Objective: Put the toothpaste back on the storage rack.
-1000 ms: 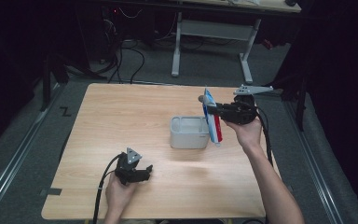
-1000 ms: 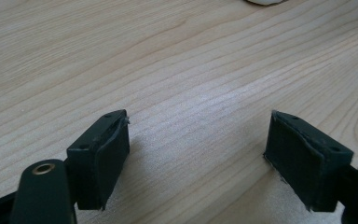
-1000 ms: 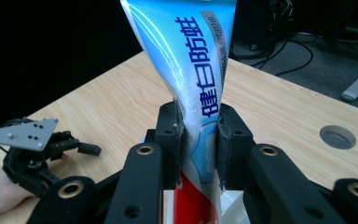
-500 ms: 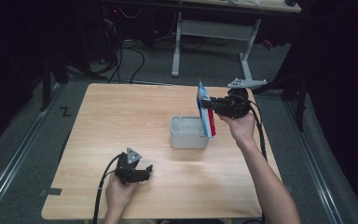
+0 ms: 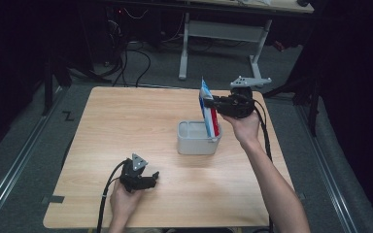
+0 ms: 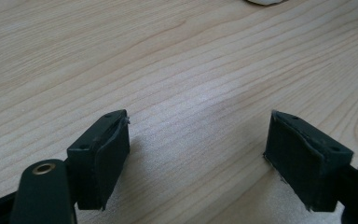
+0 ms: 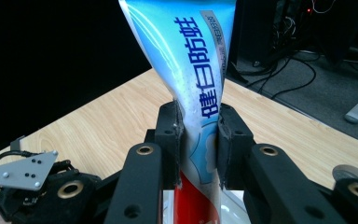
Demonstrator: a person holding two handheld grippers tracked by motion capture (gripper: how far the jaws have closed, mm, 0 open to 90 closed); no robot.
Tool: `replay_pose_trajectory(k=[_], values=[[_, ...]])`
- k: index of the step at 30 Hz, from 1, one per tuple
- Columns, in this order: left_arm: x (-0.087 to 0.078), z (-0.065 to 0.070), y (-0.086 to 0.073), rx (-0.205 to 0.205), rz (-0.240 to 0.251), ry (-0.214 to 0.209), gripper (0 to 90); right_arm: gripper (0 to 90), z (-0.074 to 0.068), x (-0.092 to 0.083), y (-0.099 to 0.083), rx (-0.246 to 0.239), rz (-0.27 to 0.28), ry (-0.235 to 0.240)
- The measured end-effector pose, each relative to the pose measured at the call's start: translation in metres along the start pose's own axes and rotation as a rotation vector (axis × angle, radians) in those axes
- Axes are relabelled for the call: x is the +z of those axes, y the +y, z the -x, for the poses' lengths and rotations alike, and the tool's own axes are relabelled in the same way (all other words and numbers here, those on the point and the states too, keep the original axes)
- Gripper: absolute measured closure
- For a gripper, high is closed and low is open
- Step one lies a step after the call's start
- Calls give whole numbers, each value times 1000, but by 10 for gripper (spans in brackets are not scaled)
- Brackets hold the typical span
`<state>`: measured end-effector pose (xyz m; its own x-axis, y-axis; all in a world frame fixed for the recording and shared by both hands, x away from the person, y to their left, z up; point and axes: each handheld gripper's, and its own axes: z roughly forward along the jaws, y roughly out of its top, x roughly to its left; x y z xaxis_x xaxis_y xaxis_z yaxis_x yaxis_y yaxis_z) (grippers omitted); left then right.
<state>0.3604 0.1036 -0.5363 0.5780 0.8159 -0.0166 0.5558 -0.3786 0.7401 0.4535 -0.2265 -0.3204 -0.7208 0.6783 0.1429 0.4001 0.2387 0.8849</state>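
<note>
My right gripper point(image 5: 215, 104) is shut on a blue, white and red toothpaste tube point(image 5: 208, 110), held upright with its lower end over the right side of a grey box point(image 5: 192, 141). In the right gripper view the pads point(image 7: 172, 135) squeeze the tube point(image 7: 193, 70) at its middle. My left gripper point(image 5: 151, 176) rests on the table near the front edge, jaws open. In the left gripper view the pads point(image 6: 103, 154) stand wide apart over bare wood with nothing between them.
The wooden table point(image 5: 126, 121) has free surface left of the box and along the front. Behind it stand a white desk frame point(image 5: 223, 34) and several cables on the floor. The other gripper point(image 7: 32, 186) shows at the lower left of the right gripper view.
My right gripper has carried the tube a little left and up, and the tube now stands more upright over the box. The left gripper has stayed put.
</note>
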Motion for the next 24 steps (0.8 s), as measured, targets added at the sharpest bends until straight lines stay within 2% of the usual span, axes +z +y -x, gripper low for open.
replay_pose_trajectory(k=[5, 9, 18, 21, 24], values=[[0, 0, 0, 1, -1, 0, 222, 733, -2, 7, 4, -1, -8, -23], [0, 0, 0, 2, -3, -1, 222, 731, 0, 12, 6, 6, 9, -41], [0, 0, 0, 1, -1, -1, 222, 730, 2, 28, 5, 26, 10, -53], [-1, 0, 0, 2, -3, -4, 222, 729, -1, 38, 5, 2, 4, -66], [-1, 0, 0, 3, -3, -4, 222, 728, -1, 42, 3, -1, -2, -66]])
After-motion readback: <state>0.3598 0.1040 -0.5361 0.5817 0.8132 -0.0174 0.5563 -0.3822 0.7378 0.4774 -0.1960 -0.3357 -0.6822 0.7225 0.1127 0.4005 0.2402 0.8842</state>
